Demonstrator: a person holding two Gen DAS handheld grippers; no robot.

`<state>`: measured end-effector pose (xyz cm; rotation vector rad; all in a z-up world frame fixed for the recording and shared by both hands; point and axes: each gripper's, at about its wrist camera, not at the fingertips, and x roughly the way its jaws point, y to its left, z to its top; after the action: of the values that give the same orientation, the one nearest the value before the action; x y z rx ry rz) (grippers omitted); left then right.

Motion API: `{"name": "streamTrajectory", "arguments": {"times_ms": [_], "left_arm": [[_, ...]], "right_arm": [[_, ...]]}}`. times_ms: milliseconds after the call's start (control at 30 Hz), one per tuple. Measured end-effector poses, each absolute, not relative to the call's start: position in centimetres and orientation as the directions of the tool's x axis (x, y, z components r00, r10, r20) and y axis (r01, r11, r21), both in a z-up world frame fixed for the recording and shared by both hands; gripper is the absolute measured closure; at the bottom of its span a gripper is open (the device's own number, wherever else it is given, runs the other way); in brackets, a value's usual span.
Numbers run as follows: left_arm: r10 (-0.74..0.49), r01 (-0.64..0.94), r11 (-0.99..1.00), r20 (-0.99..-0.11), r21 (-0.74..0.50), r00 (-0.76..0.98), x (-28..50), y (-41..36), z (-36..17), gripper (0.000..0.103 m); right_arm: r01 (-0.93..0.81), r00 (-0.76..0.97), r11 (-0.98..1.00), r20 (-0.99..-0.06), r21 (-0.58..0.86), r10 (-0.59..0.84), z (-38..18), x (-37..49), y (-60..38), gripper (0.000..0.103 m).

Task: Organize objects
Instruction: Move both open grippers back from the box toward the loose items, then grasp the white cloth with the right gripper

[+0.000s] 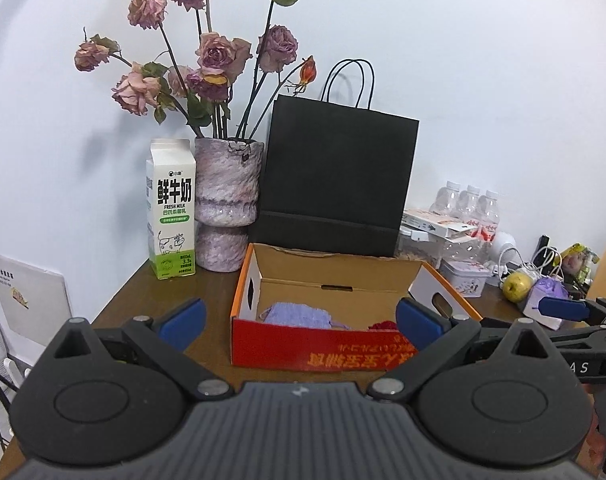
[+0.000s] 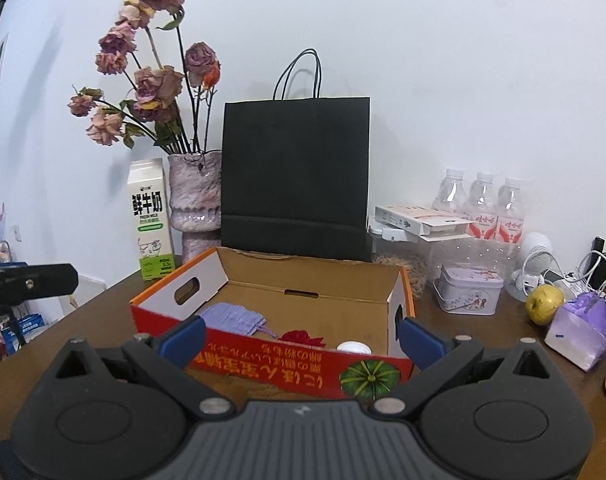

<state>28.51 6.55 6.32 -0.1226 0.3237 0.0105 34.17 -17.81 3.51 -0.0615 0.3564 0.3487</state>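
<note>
An open red and orange cardboard box [image 1: 323, 350] [image 2: 263, 356] stands on the brown table. Inside it lie a lilac knitted cloth [image 1: 299, 315] [image 2: 233, 318], a red knitted item [image 1: 382, 325] [image 2: 301, 338] and a white round lid [image 2: 354, 347]. My left gripper [image 1: 301, 322] is open in front of the box, nothing between its blue pads. My right gripper [image 2: 303, 338] is also open and empty, just before the box's front wall. A yellow-green apple [image 1: 517, 286] [image 2: 544, 304] and a purple pouch [image 2: 581, 330] [image 1: 545, 300] lie to the right.
Behind the box stand a milk carton [image 1: 170, 210] [image 2: 150, 220], a vase of dried roses [image 1: 227, 204] [image 2: 195, 200] and a black paper bag [image 1: 335, 176] [image 2: 297, 178]. Water bottles [image 2: 483, 204], a clear jar [image 2: 411, 260], a tin [image 2: 469, 290], a small fan [image 2: 537, 256] and cables crowd the right.
</note>
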Motion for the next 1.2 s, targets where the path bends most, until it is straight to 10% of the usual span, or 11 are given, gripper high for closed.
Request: {"name": "streamTrajectory", "arguments": {"times_ms": [1200], "left_arm": [[-0.028,-0.009,0.995,-0.353,-0.102,0.935,17.4,3.0,2.8,0.0]], "right_arm": [[-0.3,0.855,0.952,-0.459,-0.055,0.243,-2.0,22.7,-28.8,0.0]]}}
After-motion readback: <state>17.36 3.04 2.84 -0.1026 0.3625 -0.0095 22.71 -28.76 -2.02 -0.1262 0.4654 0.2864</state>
